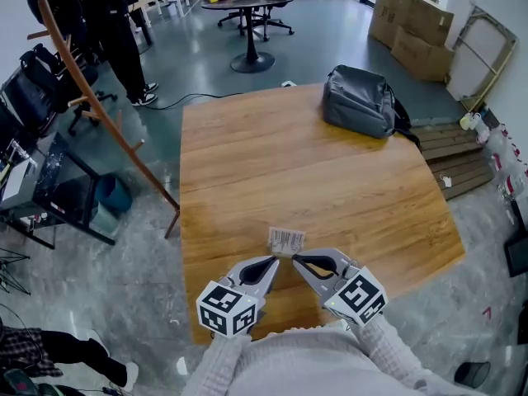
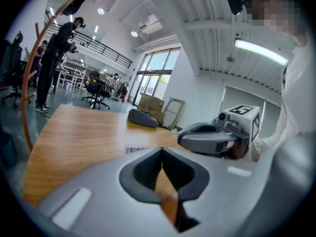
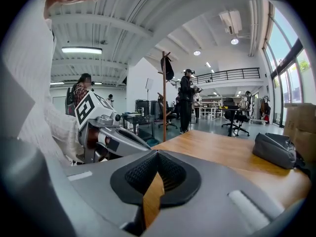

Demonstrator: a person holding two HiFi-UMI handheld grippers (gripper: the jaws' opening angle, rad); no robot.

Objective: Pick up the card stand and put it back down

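The card stand (image 1: 286,239) is a small white card with a barcode, upright near the front edge of the wooden table (image 1: 313,172). In the left gripper view its barcode (image 2: 136,149) peeks just over the jaws. My left gripper (image 1: 275,260) and right gripper (image 1: 295,260) sit side by side just on the near side of it, tips almost meeting and apart from the card. Both are shut with nothing between the jaws. The left gripper view has my left gripper (image 2: 161,151) in front and the right gripper's body (image 2: 207,137) beside it. In the right gripper view the card is hidden behind my right gripper (image 3: 157,152).
A grey backpack (image 1: 359,101) lies at the table's far right corner. A wooden coat rack (image 1: 91,97) leans off the left side, with a standing person (image 1: 115,31) beyond. Cardboard boxes (image 1: 408,23) and a wooden pallet (image 1: 450,151) are on the right.
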